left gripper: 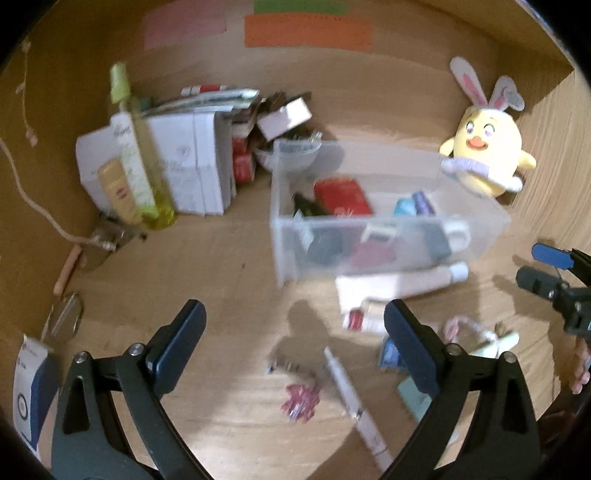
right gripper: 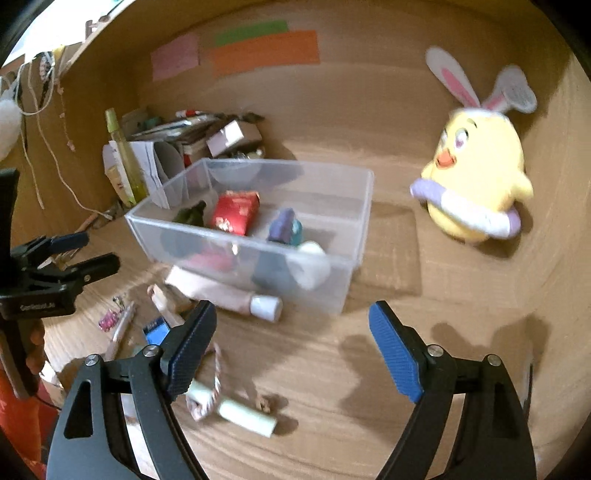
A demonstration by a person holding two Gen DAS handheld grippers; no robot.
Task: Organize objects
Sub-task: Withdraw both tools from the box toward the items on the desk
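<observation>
Two hand-held grippers hover above a wooden desk surface (left gripper: 229, 258) strewn with small items. The left gripper (left gripper: 295, 325) has its jaws spread wide with nothing between the pads; below and between them on the desk lie a white pen (left gripper: 354, 402), a pink hair clip (left gripper: 301, 400) and, just beside the right-hand finger, a small blue packet (left gripper: 389, 352). The right gripper (right gripper: 293, 332) likewise stands with its jaws apart and empty; under its left-hand finger lie a pale green tube (right gripper: 245, 415) and a pink-and-white braided loop (right gripper: 214, 384). Ahead of both grippers, well clear of the fingertips, stands a clear plastic bin (left gripper: 388, 254), which holds a red packet (left gripper: 343, 195), a dark bottle (left gripper: 306, 206) and other small containers that are too blurred to tell apart. A white tube with a white cap (left gripper: 402, 284) lies on the desk touching the bin's near wall, between the bin and the grippers. A yellow plush chick with rabbit ears (left gripper: 487, 147) sits beyond the bin to the right, against the wooden back panel. To the left of the bin stand a tall yellow-green bottle (left gripper: 142, 158) and a stack of white boxes (left gripper: 192, 166). Coloured paper notes (left gripper: 306, 33) are stuck to the back panel.
</observation>
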